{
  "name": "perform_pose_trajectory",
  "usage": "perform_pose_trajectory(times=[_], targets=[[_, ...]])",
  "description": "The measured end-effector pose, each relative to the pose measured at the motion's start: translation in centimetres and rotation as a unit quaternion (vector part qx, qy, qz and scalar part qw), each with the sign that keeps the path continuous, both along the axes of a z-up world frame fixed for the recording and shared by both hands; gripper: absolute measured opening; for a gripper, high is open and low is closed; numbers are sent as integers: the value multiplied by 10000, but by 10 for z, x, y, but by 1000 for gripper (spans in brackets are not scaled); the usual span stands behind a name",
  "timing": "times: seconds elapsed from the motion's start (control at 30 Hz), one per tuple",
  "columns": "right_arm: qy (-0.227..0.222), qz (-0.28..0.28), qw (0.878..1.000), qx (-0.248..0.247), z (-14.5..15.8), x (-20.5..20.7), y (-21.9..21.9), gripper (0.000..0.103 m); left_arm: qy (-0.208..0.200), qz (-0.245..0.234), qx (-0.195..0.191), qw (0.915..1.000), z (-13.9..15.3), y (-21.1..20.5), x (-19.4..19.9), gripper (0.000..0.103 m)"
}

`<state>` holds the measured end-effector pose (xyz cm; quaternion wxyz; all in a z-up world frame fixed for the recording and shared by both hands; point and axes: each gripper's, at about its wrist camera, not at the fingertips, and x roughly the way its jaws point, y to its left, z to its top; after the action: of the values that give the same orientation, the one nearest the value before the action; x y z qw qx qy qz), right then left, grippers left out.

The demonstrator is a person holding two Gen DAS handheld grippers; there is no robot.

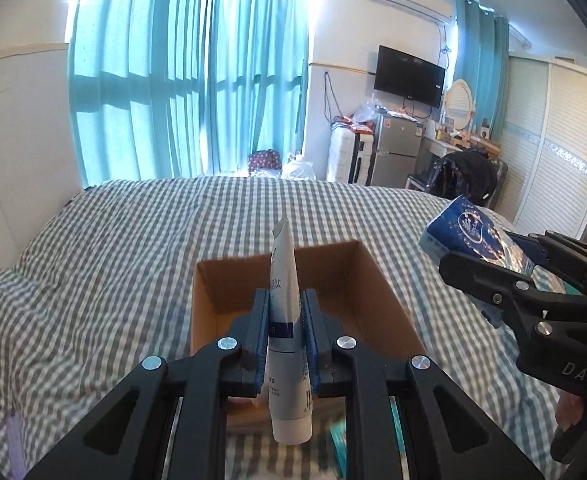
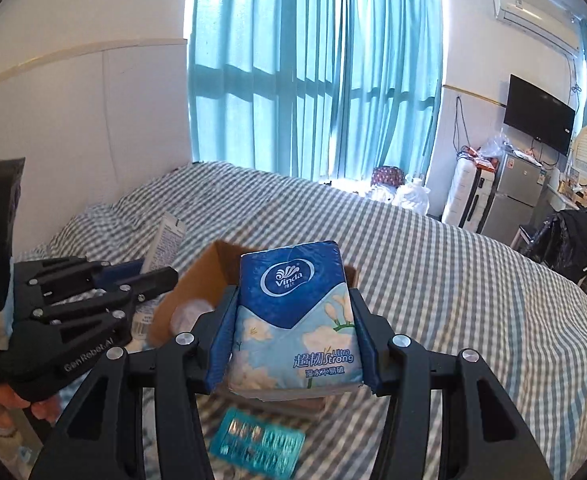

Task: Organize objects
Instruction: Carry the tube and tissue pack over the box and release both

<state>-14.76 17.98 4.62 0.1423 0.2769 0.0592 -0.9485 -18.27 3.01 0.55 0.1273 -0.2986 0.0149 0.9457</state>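
Cardboard box (image 1: 293, 280) on the bed (image 1: 93, 260) looks nearly empty. Left gripper (image 1: 285, 332) clamps a tube (image 1: 287, 320); right gripper (image 2: 293, 344) clamps a tissue pack (image 2: 297, 320) at three o'clock. Blister pack (image 2: 257, 444) awaits; neither item is boxed yet.

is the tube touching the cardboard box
Apart. In the left wrist view the tube is clamped in the left gripper, lifted above the open cardboard box.

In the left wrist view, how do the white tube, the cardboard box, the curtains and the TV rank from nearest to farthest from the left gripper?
1. White tube: clamped in the left gripper.
2. Cardboard box: just beyond, on the bed.
3. Curtains and TV: both past the bed's far edge, left and right; too close to call.
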Motion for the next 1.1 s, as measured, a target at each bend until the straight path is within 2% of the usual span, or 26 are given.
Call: perform_pose_trajectory(times=[0.23,0.4,0.53,0.67,0.8,0.93,1.03,1.1], targets=[[-142,22,9997,-213,-17,-65,-1,51,-272,-51,-16,9996,-26,3,-55,16],[-405,4,9982,-446,-44,-104,-1,51,-604,-82,-32,9981,-62,5,-81,16],[-676,31,9966,-478,-73,-125,-1,51,-740,-163,28,9971,-78,7,-90,16],[-780,16,9959,-463,-90,-133,3,51,-813,-233,38,9964,-86,10,-94,16],[-826,-8,9952,-530,-94,-133,8,53,-887,-219,36,9958,-91,12,-93,16],[-732,-66,9960,-515,-84,-125,10,53,-907,-238,166,9955,-87,10,-91,16],[-647,-77,9962,-571,-72,-116,12,55,-839,-278,105,9960,-79,12,-81,19],[-595,-107,9964,-597,-62,-110,14,62,-821,-281,63,9962,-72,15,-74,25]])
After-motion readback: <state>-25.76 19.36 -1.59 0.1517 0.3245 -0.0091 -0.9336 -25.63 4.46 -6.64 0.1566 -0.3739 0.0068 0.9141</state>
